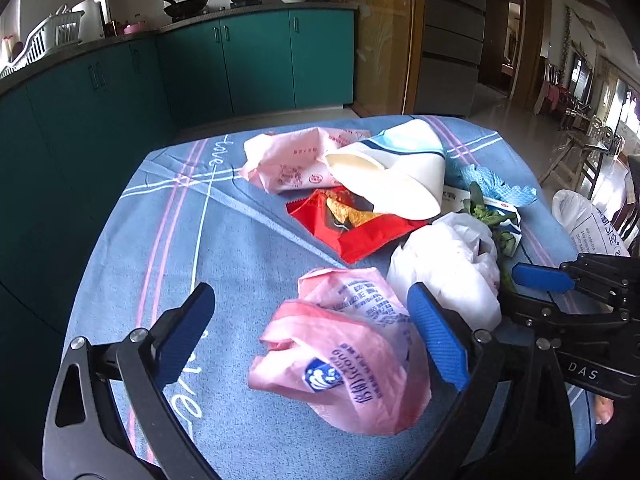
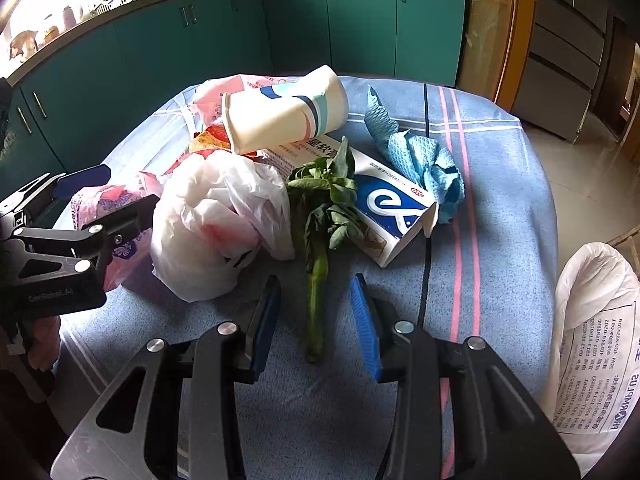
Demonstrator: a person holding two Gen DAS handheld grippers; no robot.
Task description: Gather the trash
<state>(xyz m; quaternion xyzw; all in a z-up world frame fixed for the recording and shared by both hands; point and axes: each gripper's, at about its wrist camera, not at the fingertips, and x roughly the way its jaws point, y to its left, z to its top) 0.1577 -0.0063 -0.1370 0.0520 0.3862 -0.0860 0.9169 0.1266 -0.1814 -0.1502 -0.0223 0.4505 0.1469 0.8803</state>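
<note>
Left gripper (image 1: pixel 316 336): jaws spread wide, straddling a crumpled pink plastic bag (image 1: pixel 344 364) on the blue striped tablecloth (image 1: pixel 168 220). Right gripper (image 2: pixel 316 324): jaws parted either side of a wilted green leafy stalk (image 2: pixel 318 248), not clamping it. White plastic bag (image 2: pixel 208 220) lies just beside the stalk.

Tablecloth (image 1: pixel 168 216) — "love"; right tongs (image 1: pixel 532 276) — "DAS".

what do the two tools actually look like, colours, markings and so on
Both match: the left tool and right tool have black angular metal linkage arms with triangular cut-outs and round silver pivot bolts. Each finger ends in a bright blue ribbed pad. White "DAS" lettering shows on the right tool's body in the left wrist view; faint grey lettering marks the left tool's. No cables or sleeves visible.
</note>
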